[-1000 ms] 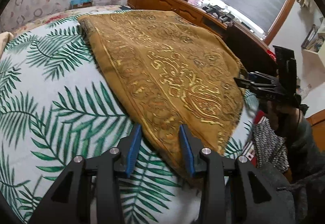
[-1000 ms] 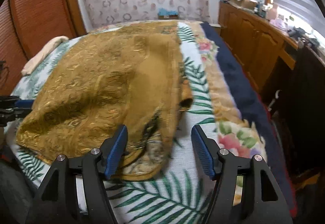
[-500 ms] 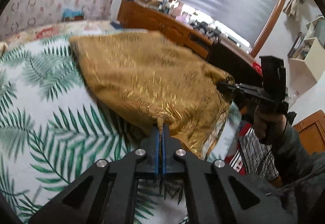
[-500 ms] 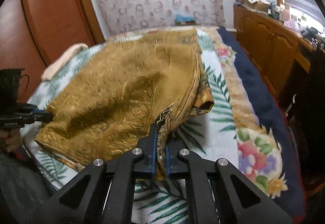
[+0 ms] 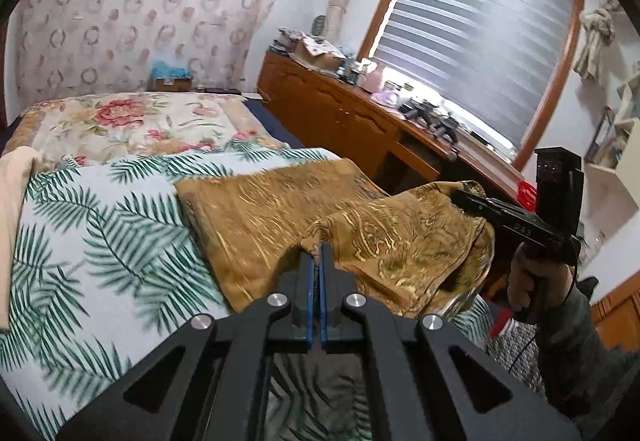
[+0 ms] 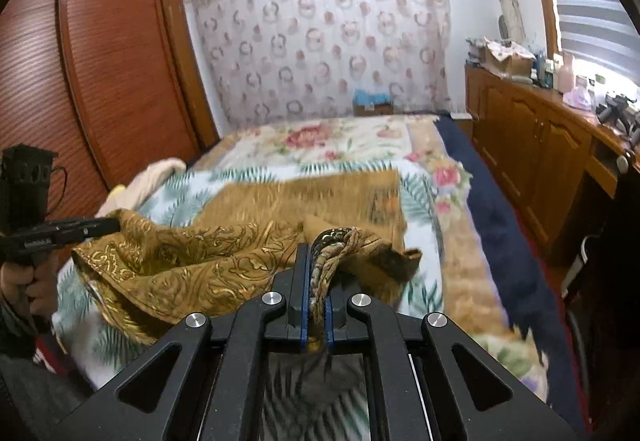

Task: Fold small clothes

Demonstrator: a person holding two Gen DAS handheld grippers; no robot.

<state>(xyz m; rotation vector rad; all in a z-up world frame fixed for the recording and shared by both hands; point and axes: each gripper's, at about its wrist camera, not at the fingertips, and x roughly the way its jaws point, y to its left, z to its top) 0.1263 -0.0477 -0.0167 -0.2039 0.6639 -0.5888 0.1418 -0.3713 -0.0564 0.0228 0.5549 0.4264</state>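
Cabinet (image 5: 340, 117) beside palm-print bedspread (image 5: 100, 241)

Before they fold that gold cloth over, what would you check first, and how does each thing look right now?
1. Left gripper clamped on the cloth: ok, jaws shut on an edge.
2. Right gripper clamped on the cloth: ok, a bunched hem sits between its pads.
3. Near edge lifted off the bed: ok, it hangs between the two grippers.
4. Far edge flat on the bed: ok, though blurred.
5. Held edge taut and even: not ok, it sags and wrinkles between the grips.
6. Landing area free: ok, only a cream cloth lies at the bed's side, apart.
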